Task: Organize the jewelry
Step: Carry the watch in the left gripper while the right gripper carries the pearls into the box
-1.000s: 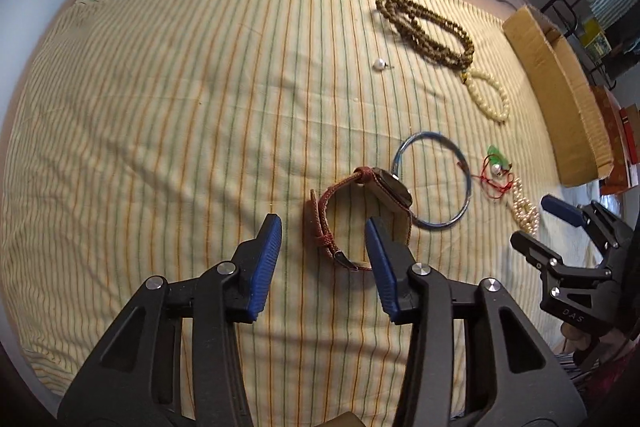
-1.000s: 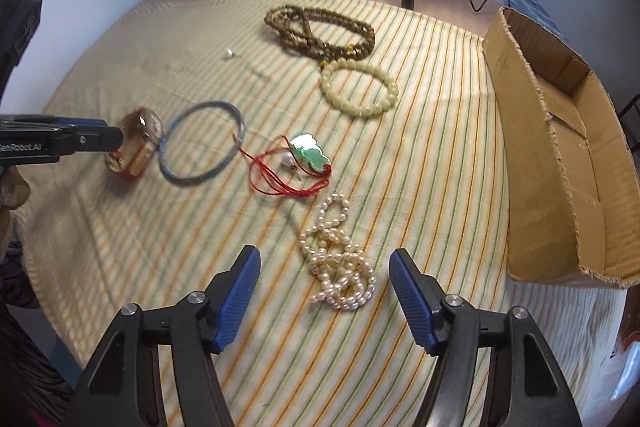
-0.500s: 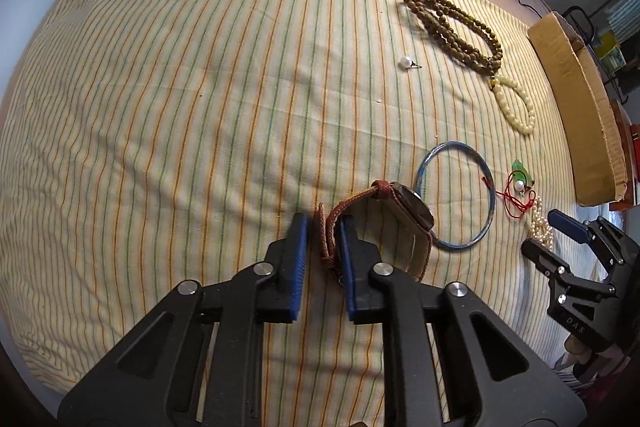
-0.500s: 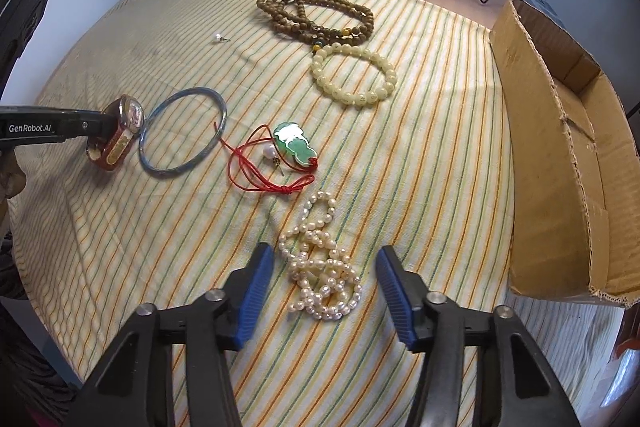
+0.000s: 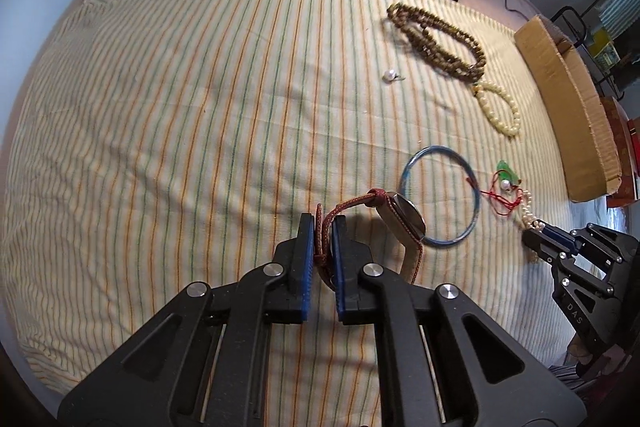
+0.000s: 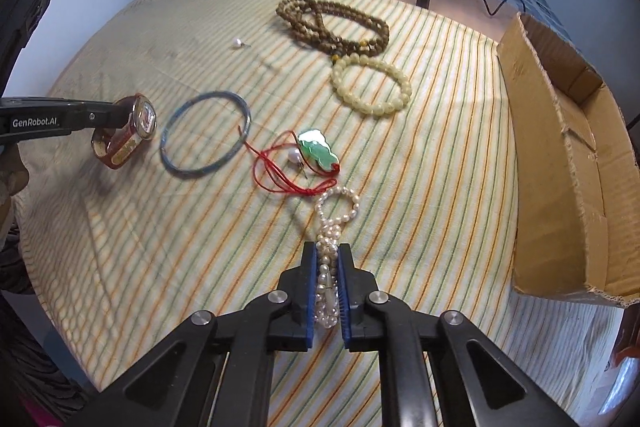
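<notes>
Pinching watch strap [image 5: 323,235], clasp hidden: left gripper [image 5: 322,227].

Bright soft daylight, faint shadows on striped cloth [image 5: 200,107], strong fisheye bending, dark vignetted corners, slight blur

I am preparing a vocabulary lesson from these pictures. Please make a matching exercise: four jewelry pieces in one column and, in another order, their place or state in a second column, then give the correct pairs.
Column 1
1. watch
2. pearl necklace
3. blue bangle
4. cream bead bracelet

Column 2
A. lies beside the brown bead strand
B. strap is pinched in the left gripper
C. lies free between the watch and the green pendant
D. is pinched in the right gripper

Pairs: 1-B, 2-D, 3-C, 4-A
</notes>
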The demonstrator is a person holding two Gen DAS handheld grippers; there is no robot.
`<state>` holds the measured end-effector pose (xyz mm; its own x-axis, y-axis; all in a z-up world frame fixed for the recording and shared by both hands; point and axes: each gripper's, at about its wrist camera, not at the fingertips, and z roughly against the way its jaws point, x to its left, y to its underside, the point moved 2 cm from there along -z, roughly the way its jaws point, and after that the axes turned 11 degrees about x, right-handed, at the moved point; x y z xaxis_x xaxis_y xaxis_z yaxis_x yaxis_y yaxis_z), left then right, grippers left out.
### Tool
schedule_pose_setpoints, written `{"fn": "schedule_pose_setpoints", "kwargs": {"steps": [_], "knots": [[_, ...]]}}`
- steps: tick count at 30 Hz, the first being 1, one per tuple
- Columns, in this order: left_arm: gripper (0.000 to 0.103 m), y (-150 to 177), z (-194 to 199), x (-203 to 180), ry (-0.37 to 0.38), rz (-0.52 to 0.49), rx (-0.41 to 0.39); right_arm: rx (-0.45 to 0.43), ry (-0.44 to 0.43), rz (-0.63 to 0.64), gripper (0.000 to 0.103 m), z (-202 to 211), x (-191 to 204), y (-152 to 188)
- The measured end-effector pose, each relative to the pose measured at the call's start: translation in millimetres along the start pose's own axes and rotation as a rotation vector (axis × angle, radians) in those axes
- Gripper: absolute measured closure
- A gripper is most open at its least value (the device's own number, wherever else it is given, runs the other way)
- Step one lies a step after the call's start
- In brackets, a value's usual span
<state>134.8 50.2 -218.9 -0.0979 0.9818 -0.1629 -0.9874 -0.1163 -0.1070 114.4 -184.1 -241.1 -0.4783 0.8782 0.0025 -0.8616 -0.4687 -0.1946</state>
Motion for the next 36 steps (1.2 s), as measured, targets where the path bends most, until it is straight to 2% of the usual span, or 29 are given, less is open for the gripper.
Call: {"fn": "schedule_pose_setpoints", "kwargs": {"steps": [10, 18, 27, 36], "knots": [[0.096, 5.8, 42.1, -4.2, 0.007, 0.006, -0.12, -0.158, -0.037, -0.02, 0.097, 54.2, 6.1, -2.7], [0.096, 7.1, 73.5, -24.6, 0.046, -0.016, -0.194, -0.292, -0.051, -0.063, 0.097, 103.2, -13.0, -3.2], [0.096, -9.1, 100.6, -78.3, 0.103, -0.1, -0.267, -0.386, 0.025, -0.222, 0.097, 143.4, -80.7, 11.5], [0.096, -38.0, 102.8, -145.6, 0.164, -0.186, -0.288, -0.41, 0.09, -0.367, 0.097, 158.9, -150.7, 30.1]]}}
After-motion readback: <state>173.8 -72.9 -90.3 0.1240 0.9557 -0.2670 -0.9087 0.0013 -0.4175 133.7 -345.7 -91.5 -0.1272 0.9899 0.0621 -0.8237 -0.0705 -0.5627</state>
